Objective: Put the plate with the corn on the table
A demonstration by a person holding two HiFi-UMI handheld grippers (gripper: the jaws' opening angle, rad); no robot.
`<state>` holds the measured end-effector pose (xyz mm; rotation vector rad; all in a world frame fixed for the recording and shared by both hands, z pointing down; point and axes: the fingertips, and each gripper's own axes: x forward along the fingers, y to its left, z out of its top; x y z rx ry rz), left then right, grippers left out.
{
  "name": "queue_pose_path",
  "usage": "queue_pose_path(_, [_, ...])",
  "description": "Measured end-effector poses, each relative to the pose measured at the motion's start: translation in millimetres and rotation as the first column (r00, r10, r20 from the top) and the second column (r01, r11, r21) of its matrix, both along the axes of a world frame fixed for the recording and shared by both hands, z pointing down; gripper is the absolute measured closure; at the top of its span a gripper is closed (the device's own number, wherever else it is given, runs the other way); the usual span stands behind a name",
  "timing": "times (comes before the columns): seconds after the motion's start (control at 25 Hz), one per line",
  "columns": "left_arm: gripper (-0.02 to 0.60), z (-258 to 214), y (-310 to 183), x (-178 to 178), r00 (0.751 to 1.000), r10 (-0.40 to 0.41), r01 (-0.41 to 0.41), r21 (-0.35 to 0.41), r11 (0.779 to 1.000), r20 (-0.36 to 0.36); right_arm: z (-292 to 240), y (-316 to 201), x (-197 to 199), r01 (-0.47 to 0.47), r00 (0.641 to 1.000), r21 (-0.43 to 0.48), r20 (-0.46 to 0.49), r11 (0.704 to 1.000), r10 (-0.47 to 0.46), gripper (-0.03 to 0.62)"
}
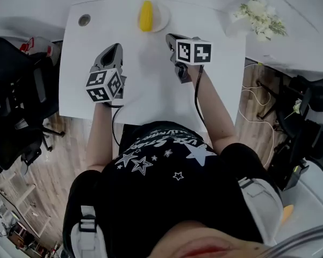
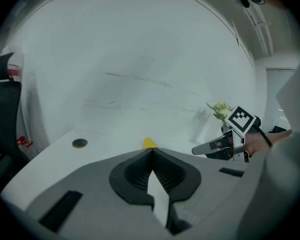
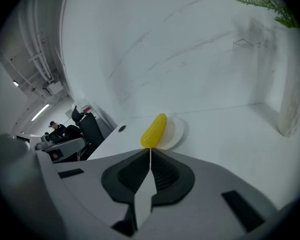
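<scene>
Your left gripper point(image 1: 116, 48) has its jaws pressed flat together, with nothing between them. Your right gripper point(image 1: 171, 38) is the same: jaws closed on each other and empty. You hold both above the white counter point(image 1: 150, 90), well apart from each other. The right one reaches a little further forward than the left.

Just ahead of your right gripper's tips, and slightly to their left, the yellow corn cob point(image 1: 145, 16) lies on the small white plate point(image 1: 162, 19). The plate sits on the counter near its far edge. The cob lies along the plate's left half, and in the right gripper view its near end sticks out past the rim towards you. From your left gripper, the plate is ahead and off to the right; only the cob's tip shows above its jaws.

Ahead and left of your left gripper, a round grommet point(image 1: 84, 20) sits in the counter's far corner. Well to the right of your right gripper, past the counter's edge, is a bunch of white flowers point(image 1: 260, 16). A black office chair point(image 1: 16, 106) is on the floor to the left of your left gripper.
</scene>
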<state>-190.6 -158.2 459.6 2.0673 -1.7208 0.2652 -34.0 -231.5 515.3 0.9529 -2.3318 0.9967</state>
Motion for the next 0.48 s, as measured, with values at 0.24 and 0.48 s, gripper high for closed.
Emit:
queue_pose_path(0.24, [0.575, -12.4, 59.3, 2.6, 0.994, -0.110, 0.110, 0.024, 0.994, -0.012, -15.0, 32.9, -0.1, 0.129, 0.992, 0.051, -0.007, 0.990, -0.129, 0.588])
queue_pose_path(0.48, [0.575, -18.8, 115.7, -12.8, 0.976, -0.218, 0.218, 0.021, 0.976, -0.023, -25.0, 64.0, -25.6, 0.222, 0.974, 0.036, 0.026, 0.974, -0.223, 0.588])
